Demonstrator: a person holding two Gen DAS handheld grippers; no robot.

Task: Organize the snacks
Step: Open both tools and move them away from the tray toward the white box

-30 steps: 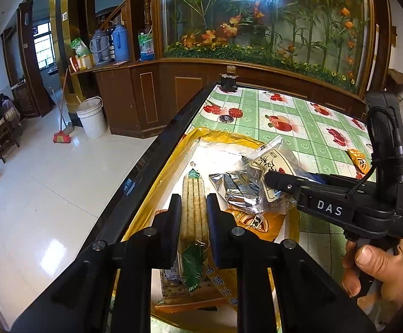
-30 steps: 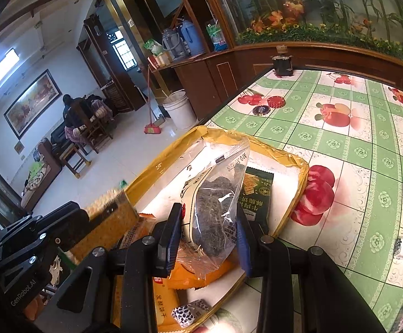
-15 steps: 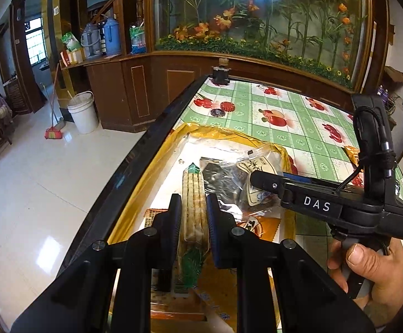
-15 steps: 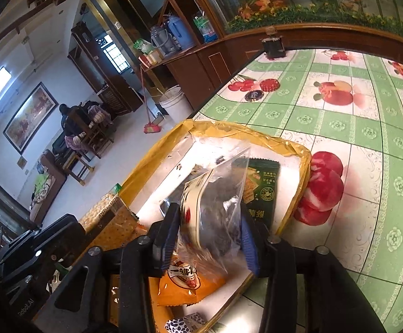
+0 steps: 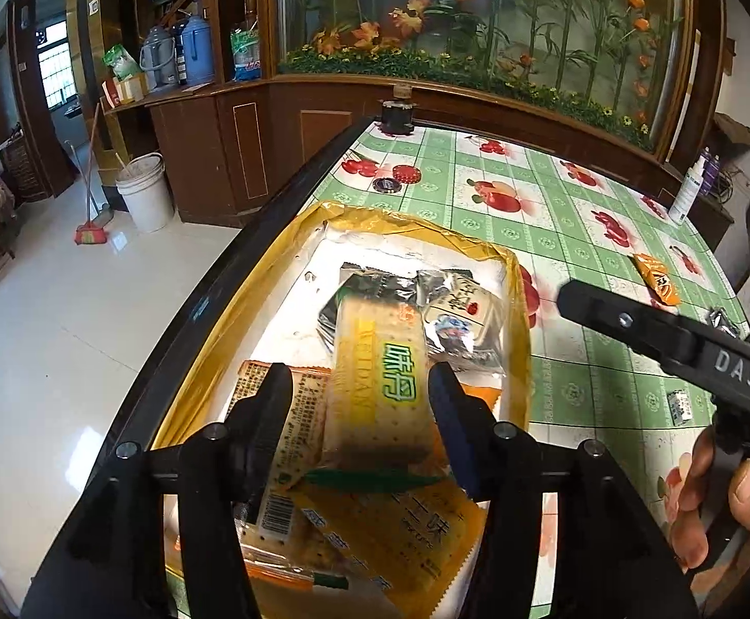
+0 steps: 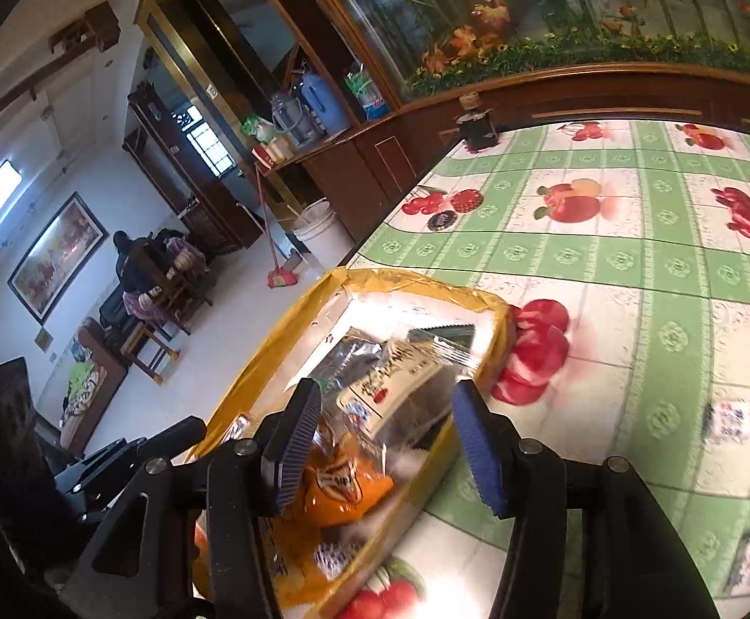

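Opening both tongs, left tongs [image 5: 359, 420] and right tongs [image 6: 385, 443], we leave the cracker pack [image 5: 375, 381] and clear bag [image 6: 401, 376] in the yellow box [image 5: 522, 340]; small packets [image 5: 656, 278] remain on the bench [image 5: 571, 237], right.

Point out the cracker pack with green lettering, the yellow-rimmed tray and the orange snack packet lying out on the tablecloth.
cracker pack [image 5: 375, 361]: left wrist view, on its printed front face.
yellow-rimmed tray [image 5: 416, 222]: left wrist view, on its far yellow rim.
orange snack packet [image 5: 656, 278]: left wrist view, on its middle.
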